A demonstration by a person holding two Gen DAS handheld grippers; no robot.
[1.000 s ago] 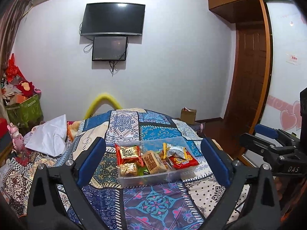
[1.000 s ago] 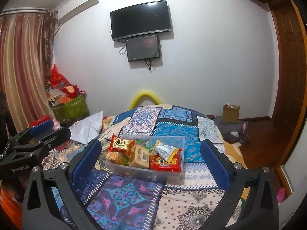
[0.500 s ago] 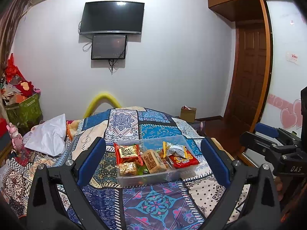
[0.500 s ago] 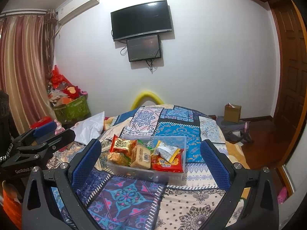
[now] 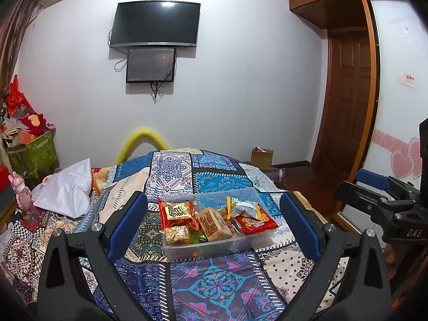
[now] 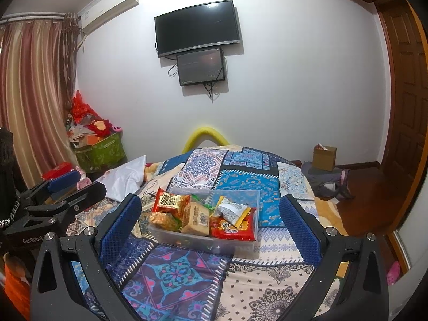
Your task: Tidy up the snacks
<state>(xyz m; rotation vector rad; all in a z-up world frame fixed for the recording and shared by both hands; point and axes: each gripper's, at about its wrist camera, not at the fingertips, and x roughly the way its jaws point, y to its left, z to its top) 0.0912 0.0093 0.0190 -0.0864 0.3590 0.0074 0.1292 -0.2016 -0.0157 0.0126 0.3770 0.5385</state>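
A clear plastic box sits on the patterned bedspread, holding several snack packs: a red and gold pack, a tan wrapped cake, a red bag and a silver and yellow pack. My left gripper hangs open above the bed, short of the box, nothing between its fingers. My right gripper is open too, also back from the box. Each gripper shows at the edge of the other's view.
The bedspread covers the bed; a white cloth lies at its left. A green bin of clutter stands by the curtain. A cardboard box and a clothes heap lie on the floor near the wooden door.
Both views have tilted very slightly, so the box sits a touch differently in frame. Both grippers stay open and the snacks have not moved.
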